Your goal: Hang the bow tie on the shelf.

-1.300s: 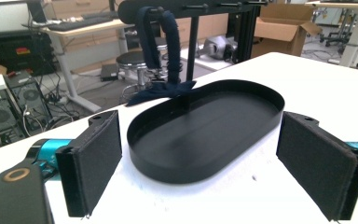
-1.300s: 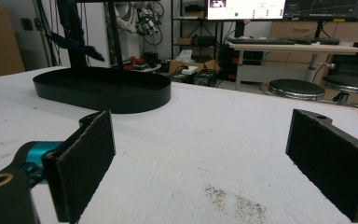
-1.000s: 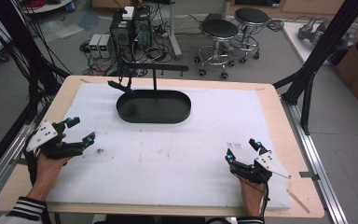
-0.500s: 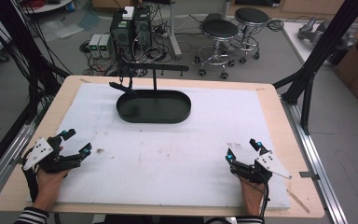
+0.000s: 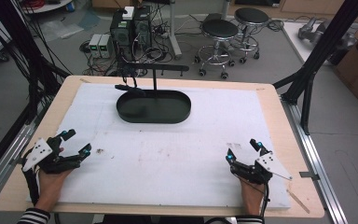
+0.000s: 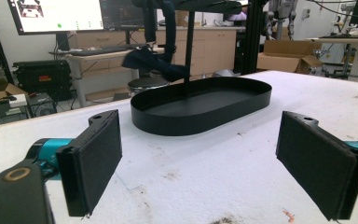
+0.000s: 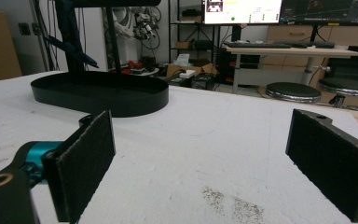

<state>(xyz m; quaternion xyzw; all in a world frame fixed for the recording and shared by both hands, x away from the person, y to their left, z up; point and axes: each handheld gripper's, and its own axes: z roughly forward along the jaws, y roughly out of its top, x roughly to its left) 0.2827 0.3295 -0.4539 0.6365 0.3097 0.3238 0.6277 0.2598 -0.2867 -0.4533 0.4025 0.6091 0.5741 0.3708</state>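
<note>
Left gripper (image 5: 77,143): you hold it at the near left of the table, jaws spread wide with nothing between them; in the left gripper view its two black pads (image 6: 93,163) frame the bare white sheet
Right gripper (image 5: 243,149): you hold it at the near right, well apart from the left one, jaws released and empty; its grey three-cornered plate (image 5: 272,165) sits on top
Your hands: your left hand (image 5: 51,179) and right hand (image 5: 251,191) come in from the bottom edge, striped cuffs at the wrists
Black oval tray (image 5: 154,109): it lies toward the far side of the table, a little left of centre, well apart from both grippers; it looks empty
Stand (image 5: 154,77): a thin black post rises from the tray and carries a crossbar; a dark strip of cloth (image 6: 156,63) hangs from the bar and drapes over the tray's far-left rim
White sheet (image 5: 177,158): it covers most of the wooden table (image 5: 279,121), with dark scuffs and specks near your right gripper
Writing: the monitors behind the table, seen in both gripper views, show text too small to read; you can make out no brand or label on the grippers or the tray
Background: two black stools (image 5: 219,30) and computer towers (image 5: 130,25) stand on the floor beyond the table
</note>
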